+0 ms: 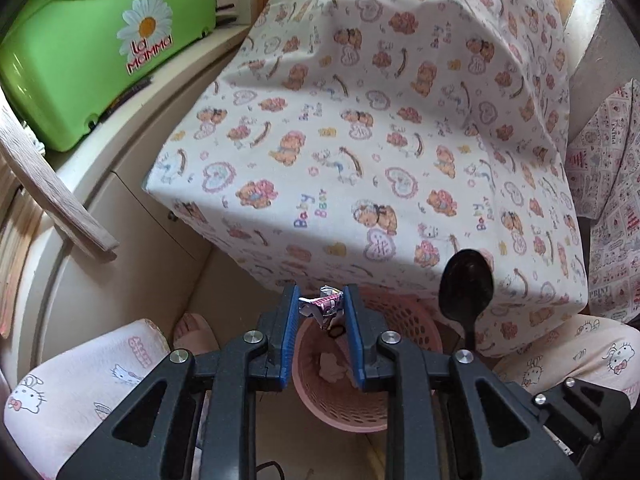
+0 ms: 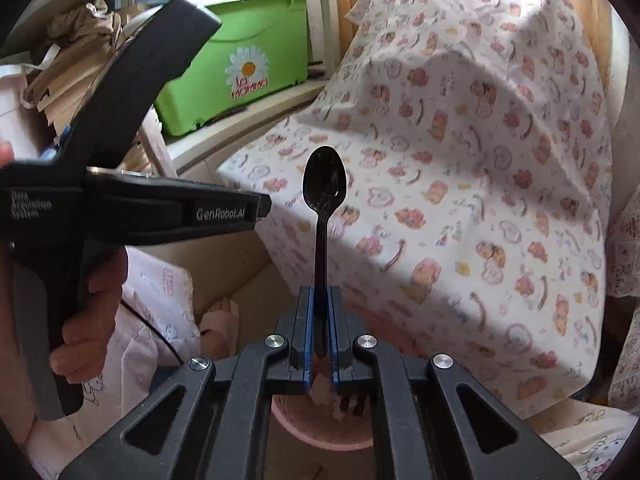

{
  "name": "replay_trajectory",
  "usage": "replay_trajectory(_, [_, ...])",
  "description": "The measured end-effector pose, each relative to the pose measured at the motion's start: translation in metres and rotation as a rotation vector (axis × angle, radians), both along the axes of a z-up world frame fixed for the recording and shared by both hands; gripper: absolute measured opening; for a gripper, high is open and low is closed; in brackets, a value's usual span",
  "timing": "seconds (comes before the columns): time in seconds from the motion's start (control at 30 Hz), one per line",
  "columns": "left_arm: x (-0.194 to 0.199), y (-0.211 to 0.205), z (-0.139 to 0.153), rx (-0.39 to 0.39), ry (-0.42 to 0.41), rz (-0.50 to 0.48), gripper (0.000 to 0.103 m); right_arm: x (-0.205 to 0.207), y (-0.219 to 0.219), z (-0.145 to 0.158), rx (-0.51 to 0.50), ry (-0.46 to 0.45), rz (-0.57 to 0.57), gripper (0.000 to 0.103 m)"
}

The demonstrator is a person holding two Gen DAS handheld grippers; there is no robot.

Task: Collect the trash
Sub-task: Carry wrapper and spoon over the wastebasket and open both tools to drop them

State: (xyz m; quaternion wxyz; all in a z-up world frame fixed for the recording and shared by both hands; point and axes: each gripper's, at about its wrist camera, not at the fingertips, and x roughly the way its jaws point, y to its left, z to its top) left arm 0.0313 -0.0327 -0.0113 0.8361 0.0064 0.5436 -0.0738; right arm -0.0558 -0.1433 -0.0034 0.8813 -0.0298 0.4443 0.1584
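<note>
My left gripper (image 1: 321, 300) is shut on a crumpled pink-and-white wrapper (image 1: 322, 305) and holds it right above a pink perforated trash basket (image 1: 404, 316) on the floor. The basket holds crumpled paper (image 1: 331, 367). My right gripper (image 2: 320, 300) is shut on the handle of a black plastic spoon (image 2: 323, 192), which stands upright with its bowl up. The spoon also shows in the left wrist view (image 1: 466, 286), to the right of the left gripper. The basket rim (image 2: 320, 438) lies below the right gripper. The left gripper's body (image 2: 132, 208) is at the left of the right wrist view.
A table under a teddy-bear print cloth (image 1: 380, 140) stands just beyond the basket. A green plastic tub (image 1: 100, 48) sits on a cream shelf at the left. The person's knees in Hello Kitty pyjamas (image 1: 80, 392) flank the basket. A bare foot (image 1: 196, 332) rests beside it.
</note>
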Motion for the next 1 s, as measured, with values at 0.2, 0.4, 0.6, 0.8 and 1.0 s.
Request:
replay_trajectory(0.2, [-0.001,-0.01,-0.034,0.037,0.107,-0.033,0.021,0.009,0.001,-0.041,0.047,0.17,0.024,0.007])
replay_trajectory(0.4, [0.005,-0.008,-0.065,0.025,0.205,-0.028,0.021,0.014,0.014,-0.066,0.028,0.256,0.076,0.007])
replay_trajectory(0.6, [0.02,0.013,-0.098,-0.016,0.296,0.029,0.022,0.023,0.018,-0.106,0.016,0.385,0.037,0.007])
replay_trajectory(0.8, [0.027,0.012,-0.136,0.016,0.381,-0.003,0.022,0.037,0.01,-0.152,-0.076,0.462,-0.056,0.007])
replay_trajectory(1.0, [0.023,0.006,-0.176,0.052,0.468,-0.013,0.022,0.045,-0.005,-0.194,-0.125,0.515,-0.123,0.007])
